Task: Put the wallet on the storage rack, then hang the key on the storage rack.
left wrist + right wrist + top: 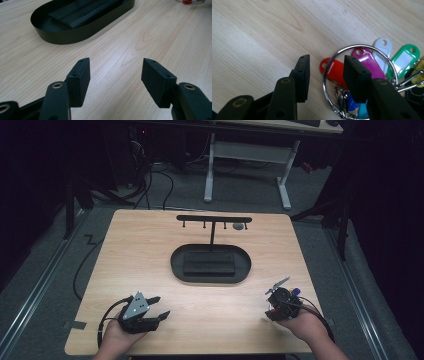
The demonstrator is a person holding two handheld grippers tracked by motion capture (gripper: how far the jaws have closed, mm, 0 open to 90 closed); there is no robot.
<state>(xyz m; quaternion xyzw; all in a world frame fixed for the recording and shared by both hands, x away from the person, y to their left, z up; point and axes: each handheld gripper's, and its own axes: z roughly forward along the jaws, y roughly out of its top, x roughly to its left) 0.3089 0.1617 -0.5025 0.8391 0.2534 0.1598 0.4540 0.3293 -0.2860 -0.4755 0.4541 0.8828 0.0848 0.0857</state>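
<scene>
Silver metal key ring [329, 67] with coloured plastic tags [403, 58]: right gripper view shows its rim between right gripper [325, 75]'s half-closed jaws, unpressed. Left gripper [115, 75], wide open and empty, faces black oval tray [82, 32]; high view adds black hook stand [214, 219].

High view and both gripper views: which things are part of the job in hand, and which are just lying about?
In the job:
- key ring with coloured tags, between the right gripper jaws
- hook stand on the black oval tray, likely the hanging place

Lying about:
- left gripper, open over bare table
- desk frame on the floor behind
</scene>
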